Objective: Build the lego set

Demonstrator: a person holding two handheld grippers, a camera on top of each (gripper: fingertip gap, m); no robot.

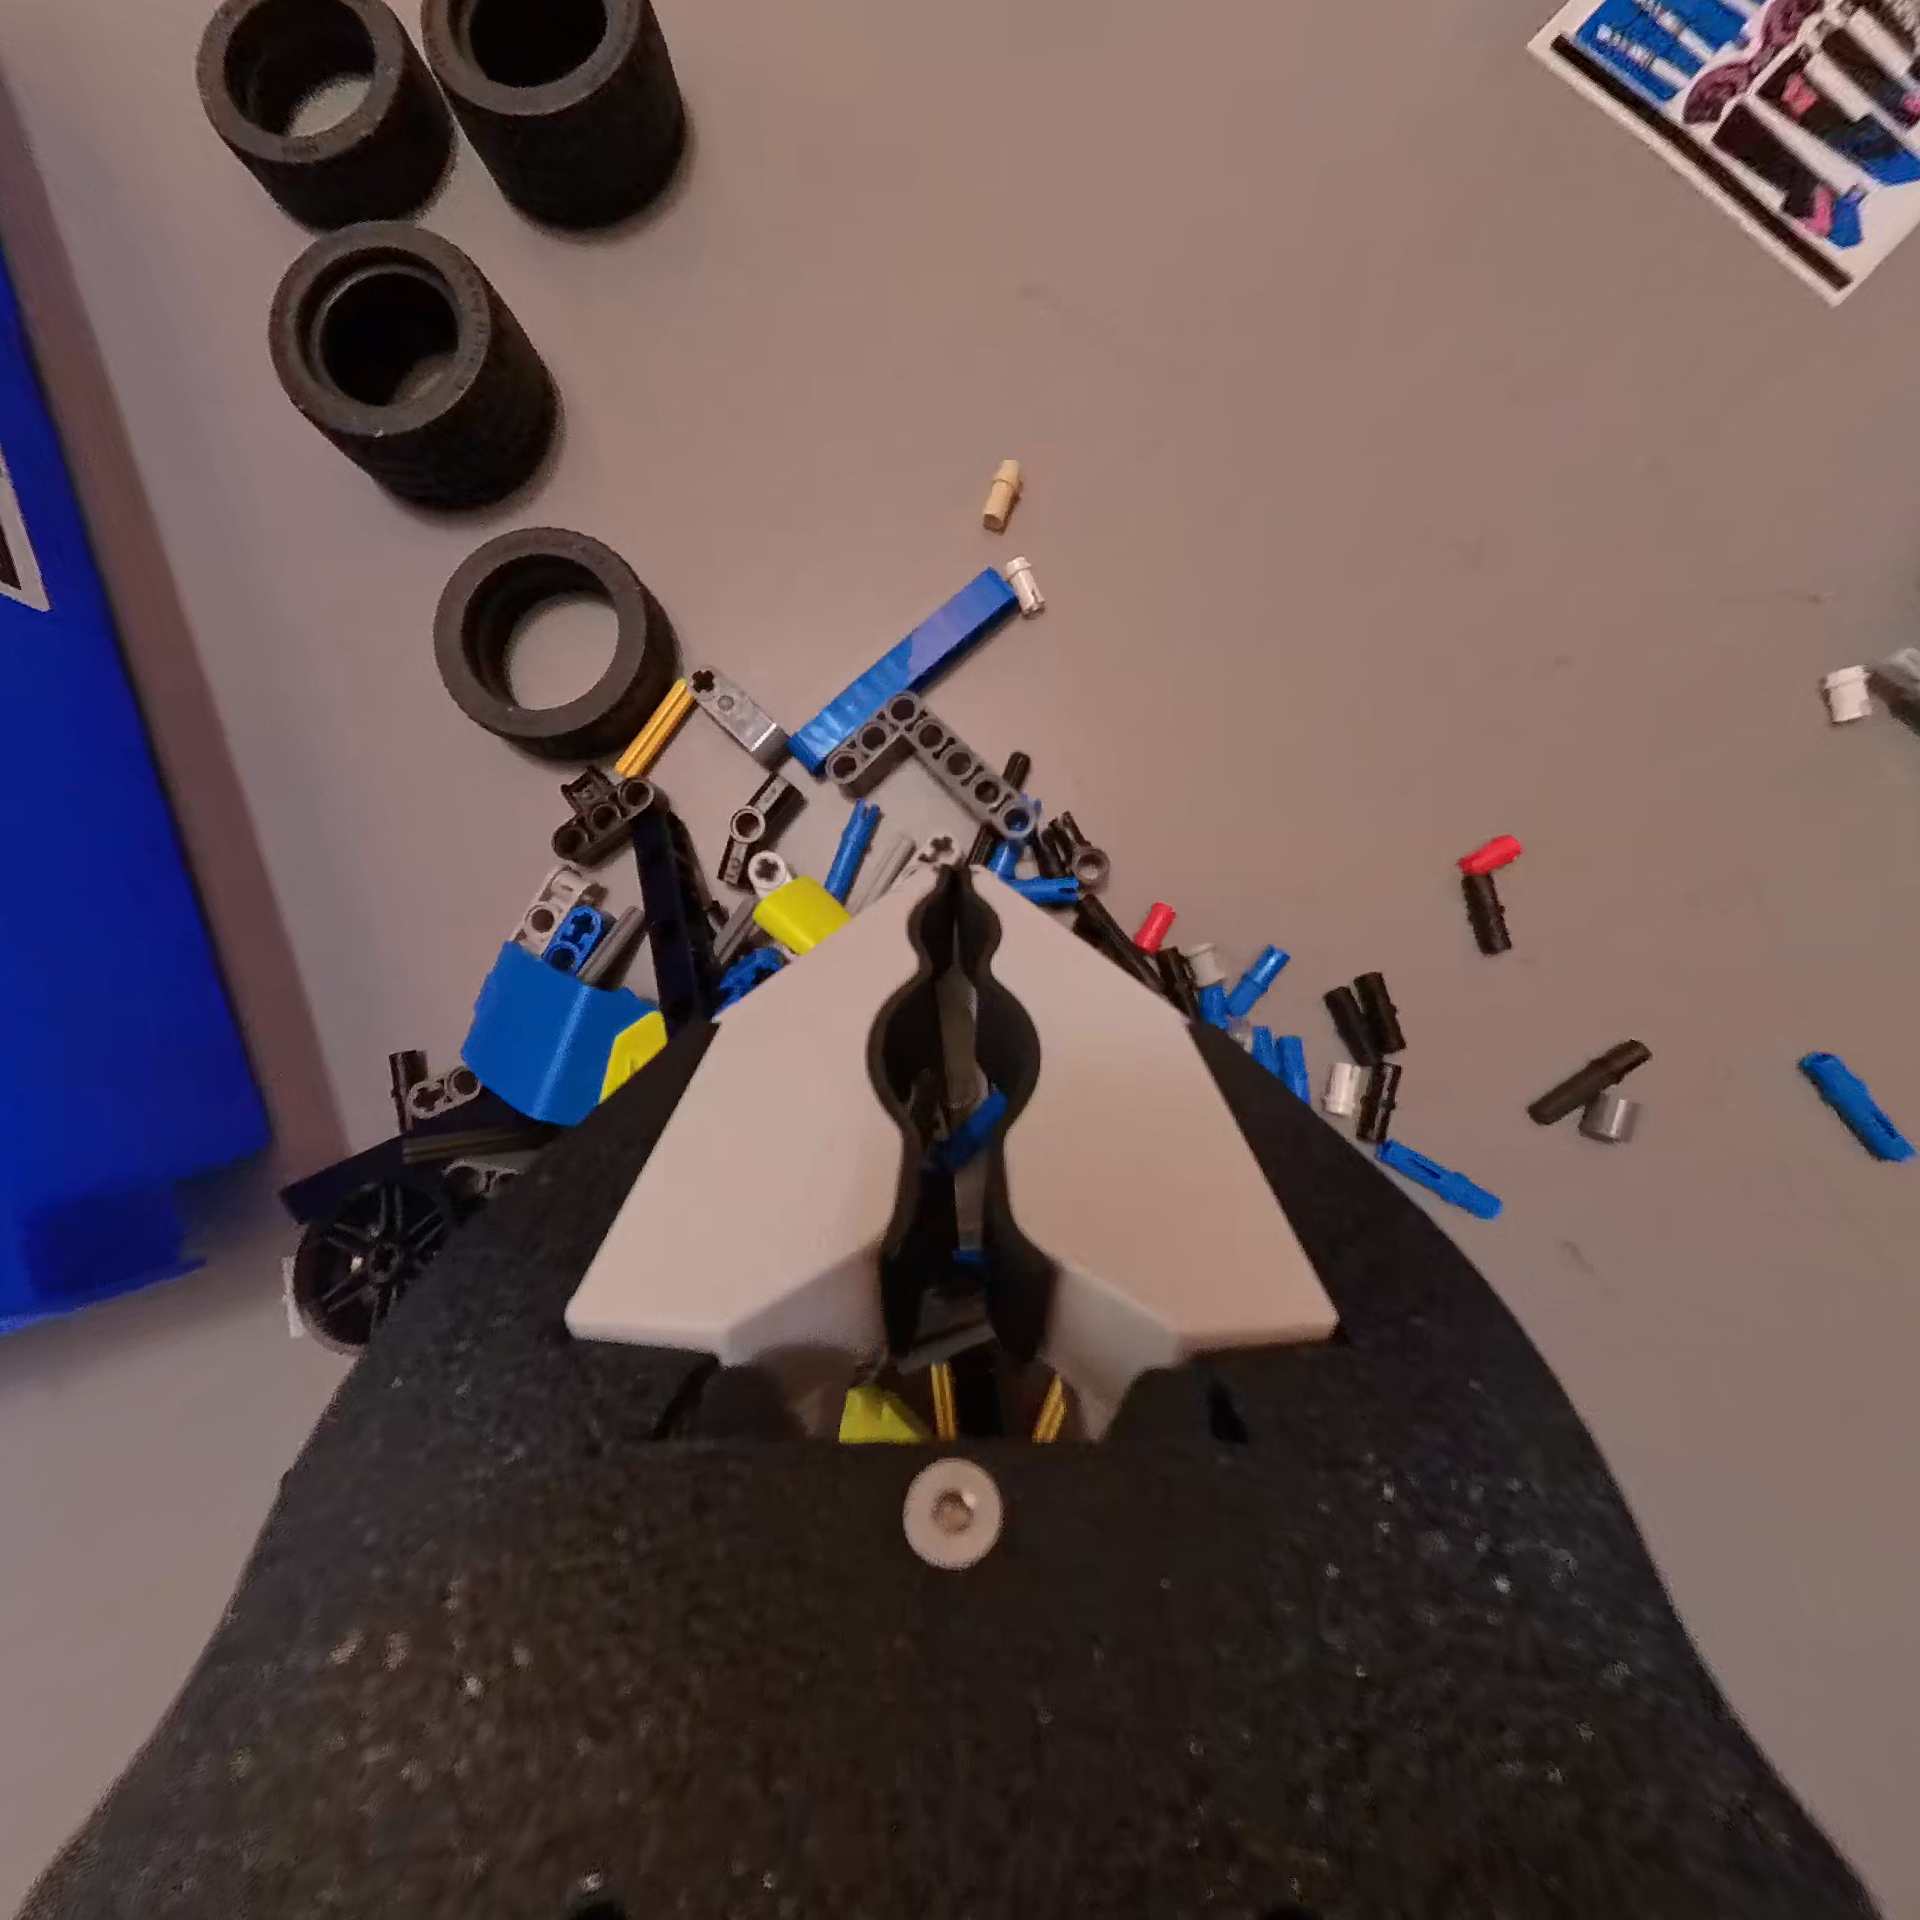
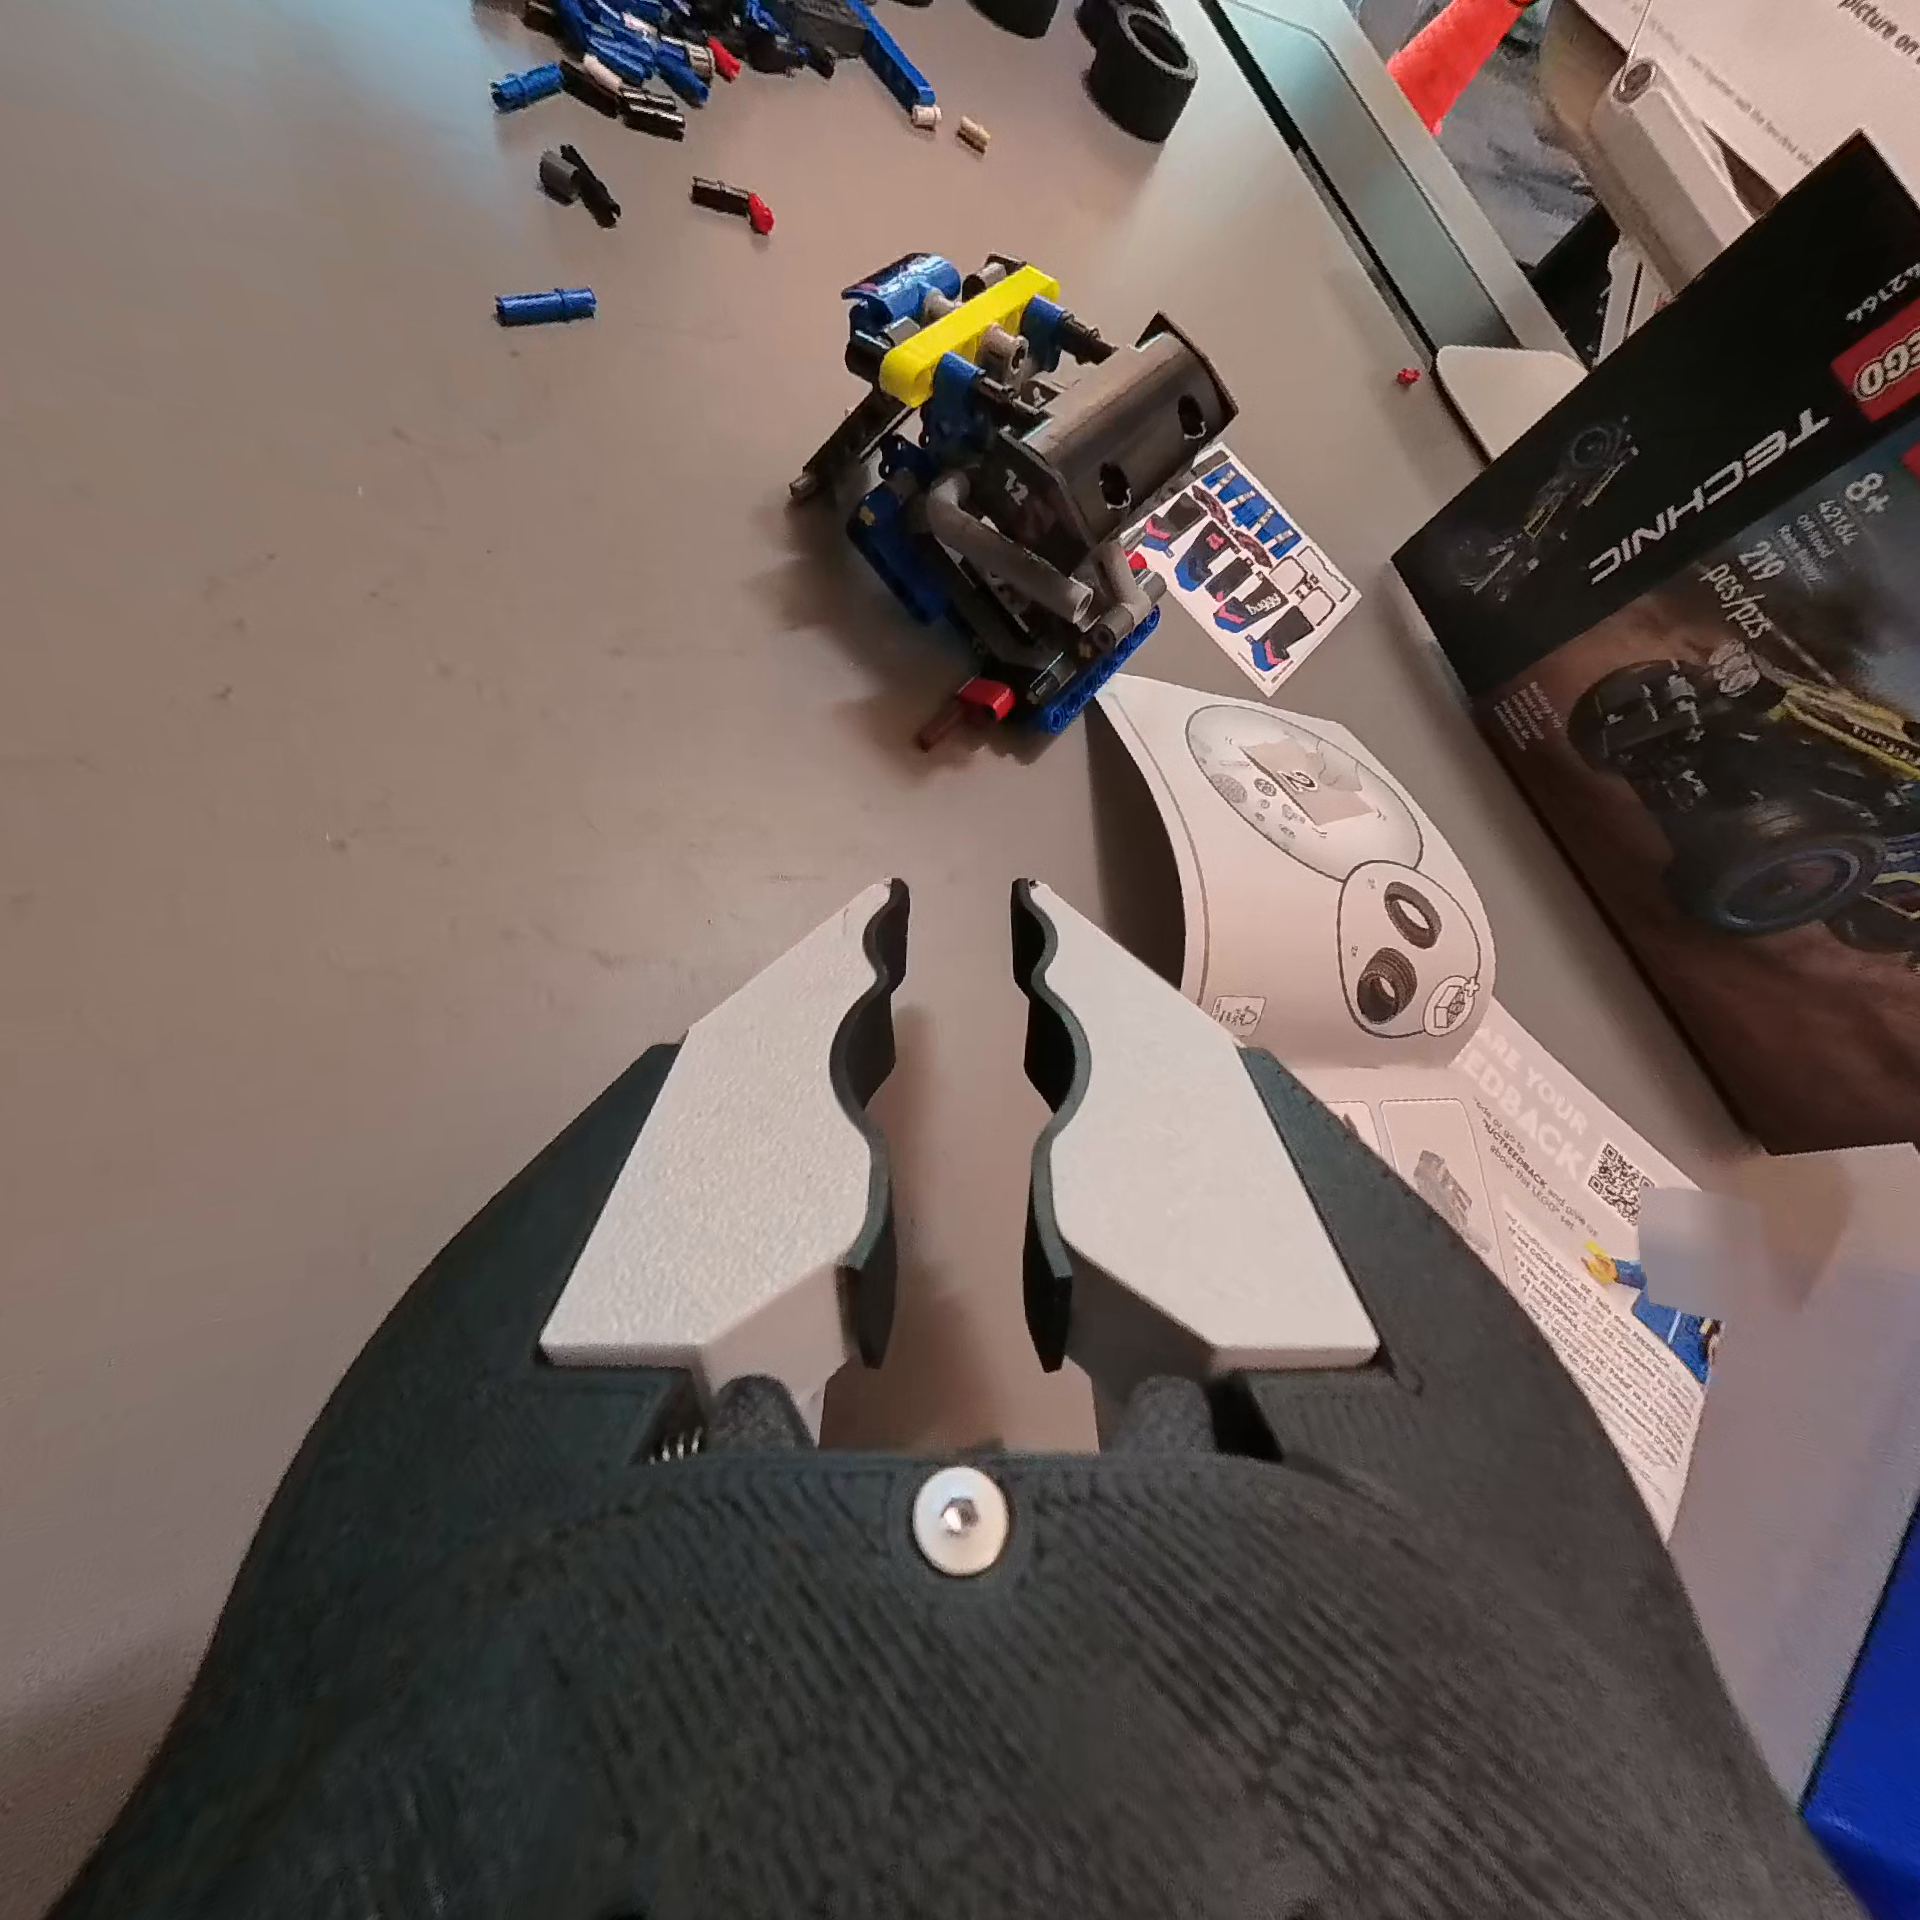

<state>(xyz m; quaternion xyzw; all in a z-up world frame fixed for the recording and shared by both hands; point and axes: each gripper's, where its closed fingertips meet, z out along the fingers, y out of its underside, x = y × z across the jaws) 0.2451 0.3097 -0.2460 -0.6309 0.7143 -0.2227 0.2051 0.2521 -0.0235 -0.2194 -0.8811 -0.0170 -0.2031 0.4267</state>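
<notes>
My left gripper (image 1: pixel 951 881) is shut, tips together, low over a pile of loose Lego pieces (image 1: pixel 790 894): blue and black pins, grey beams, a yellow panel (image 1: pixel 798 912) and a blue panel (image 1: pixel 551 1029). Dark and blue bits show through the hollows between its pads; I cannot tell whether any is gripped. My right gripper (image 2: pixel 961 888) is open and empty above bare table. The partly built blue, black and yellow model (image 2: pixel 997 488) stands ahead of it. The pile also shows in the right wrist view (image 2: pixel 644 62) at the far top left.
Several black tyres (image 1: pixel 410 364) stand beyond the pile, a black wheel rim (image 1: pixel 369 1257) left of my left gripper. A sticker sheet (image 2: pixel 1236 571), an open instruction booklet (image 2: pixel 1351 935) and the set's box (image 2: pixel 1714 675) lie right of the model. A blue box (image 1: pixel 83 831) is at the left. About 35 cm separates my left fingertips from my right. My left gripper's tips are some 12 cm from the black wheel rim (image 1: pixel 369 1257).
</notes>
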